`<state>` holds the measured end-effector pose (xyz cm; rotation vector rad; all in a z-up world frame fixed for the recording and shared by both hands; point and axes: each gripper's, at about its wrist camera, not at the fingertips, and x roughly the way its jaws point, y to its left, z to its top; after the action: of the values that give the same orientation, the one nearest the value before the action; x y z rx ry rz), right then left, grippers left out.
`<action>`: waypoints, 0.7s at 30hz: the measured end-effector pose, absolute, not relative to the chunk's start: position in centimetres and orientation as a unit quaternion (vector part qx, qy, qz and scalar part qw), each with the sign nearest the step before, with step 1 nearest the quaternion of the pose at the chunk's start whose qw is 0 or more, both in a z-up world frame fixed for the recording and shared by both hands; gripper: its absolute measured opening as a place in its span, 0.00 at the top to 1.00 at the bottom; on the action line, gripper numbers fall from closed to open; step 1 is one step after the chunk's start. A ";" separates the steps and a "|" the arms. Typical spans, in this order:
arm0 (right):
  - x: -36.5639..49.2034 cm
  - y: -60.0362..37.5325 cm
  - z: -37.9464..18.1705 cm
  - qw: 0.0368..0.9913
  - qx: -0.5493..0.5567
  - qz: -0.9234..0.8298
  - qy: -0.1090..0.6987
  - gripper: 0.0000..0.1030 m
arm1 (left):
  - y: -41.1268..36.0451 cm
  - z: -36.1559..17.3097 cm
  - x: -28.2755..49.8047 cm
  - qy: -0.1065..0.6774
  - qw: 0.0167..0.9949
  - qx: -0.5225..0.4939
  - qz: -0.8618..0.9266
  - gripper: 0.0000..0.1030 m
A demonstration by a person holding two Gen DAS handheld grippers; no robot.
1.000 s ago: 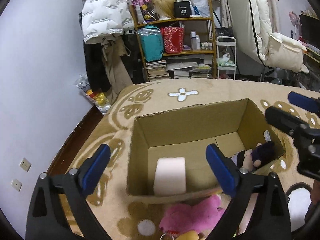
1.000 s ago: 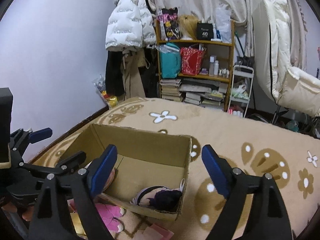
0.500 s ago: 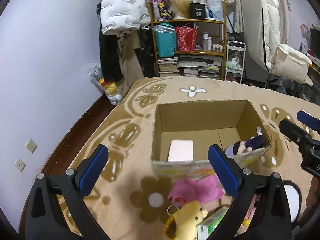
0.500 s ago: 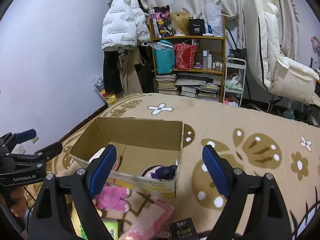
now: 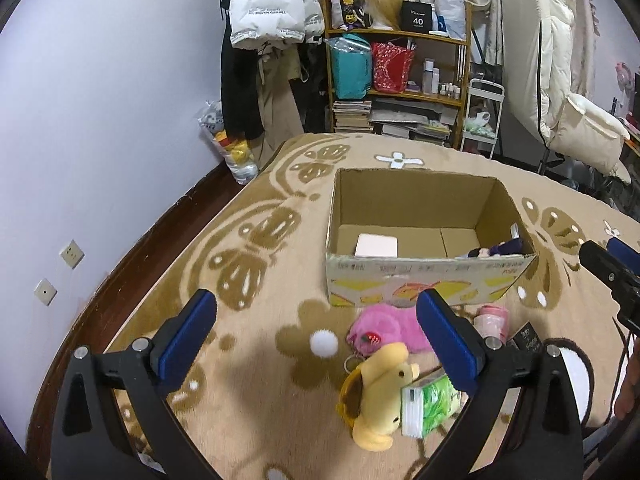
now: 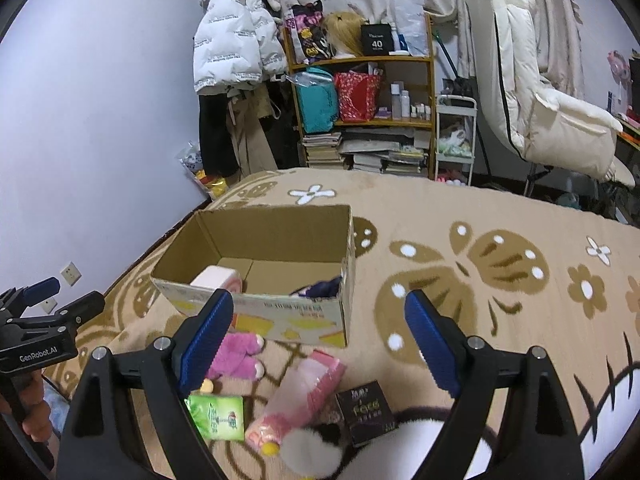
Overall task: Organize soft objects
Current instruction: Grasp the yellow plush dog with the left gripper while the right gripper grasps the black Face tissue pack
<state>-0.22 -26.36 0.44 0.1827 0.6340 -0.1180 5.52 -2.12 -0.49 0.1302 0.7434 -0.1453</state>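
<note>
Plush toys: pink one (image 5: 384,326) and yellow one (image 5: 380,392) on the rug, just before the cardboard box (image 5: 424,280). Left gripper (image 5: 316,344) and right gripper (image 6: 320,332): angled downward, jaws spread, empty. Since earlier: both drawn back from the box, toys now in view.
</note>
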 end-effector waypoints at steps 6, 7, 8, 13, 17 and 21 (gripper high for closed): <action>-0.5 -26.7 -0.4 0.938 0.094 -0.069 0.326 0.11 | -2.1 -1.1 4.8 0.374 0.923 0.067 -0.066 0.04; -0.4 -26.9 -0.6 0.937 0.095 -0.072 0.328 0.11 | -2.0 -1.3 4.7 0.378 0.921 0.063 -0.068 0.04; -0.4 -26.9 -0.7 0.936 0.097 -0.073 0.330 0.11 | -2.1 -1.5 4.8 0.381 0.920 0.059 -0.071 0.04; 0.6 -27.4 -2.1 0.928 0.097 -0.083 0.349 0.11 | -2.8 -2.3 5.1 0.390 0.916 0.057 -0.079 0.04; 1.4 -27.6 -3.0 0.923 0.093 -0.089 0.362 0.11 | -3.5 -3.1 5.5 0.401 0.910 0.061 -0.086 0.04; 2.0 -27.9 -3.9 0.917 0.100 -0.091 0.376 0.11 | -3.8 -4.1 6.0 0.421 0.902 0.066 -0.074 0.04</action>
<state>1.99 -27.94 -3.87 0.2053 0.7730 -0.1864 6.03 -3.83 -4.10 0.1360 0.8698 -0.1529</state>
